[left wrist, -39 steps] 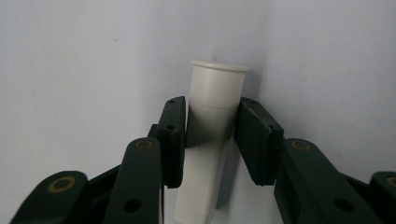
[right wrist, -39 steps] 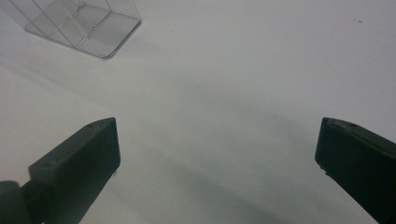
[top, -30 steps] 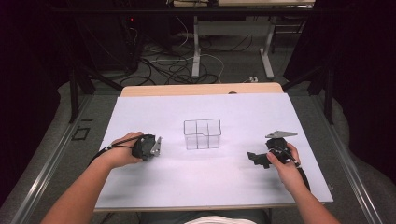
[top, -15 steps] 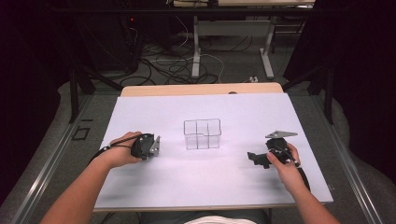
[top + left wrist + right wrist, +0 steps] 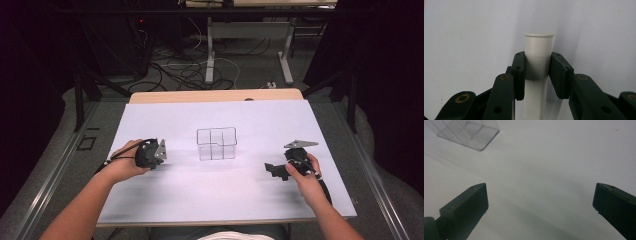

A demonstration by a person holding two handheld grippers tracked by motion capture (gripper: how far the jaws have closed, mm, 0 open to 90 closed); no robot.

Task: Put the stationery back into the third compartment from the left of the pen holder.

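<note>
My left gripper (image 5: 537, 73) is shut on a white tube (image 5: 538, 50) with a flared rim; its black pads press both sides just below the rim. From above, that left gripper (image 5: 156, 152) rests low over the white table (image 5: 165, 195) at the left, held in a hand. A clear divided box (image 5: 216, 143) stands at the table's middle. My right gripper (image 5: 272, 170) sits at the right, pointing left toward the box. Its own camera has the right gripper (image 5: 540, 202) open, jaws far apart over bare table, with a corner of the clear box (image 5: 469, 133) at upper left.
The table's wooden far edge (image 5: 215, 95) borders a dark floor with cables and desk legs (image 5: 210, 55). Both forearms come in from the bottom. White surface lies between the box and each gripper.
</note>
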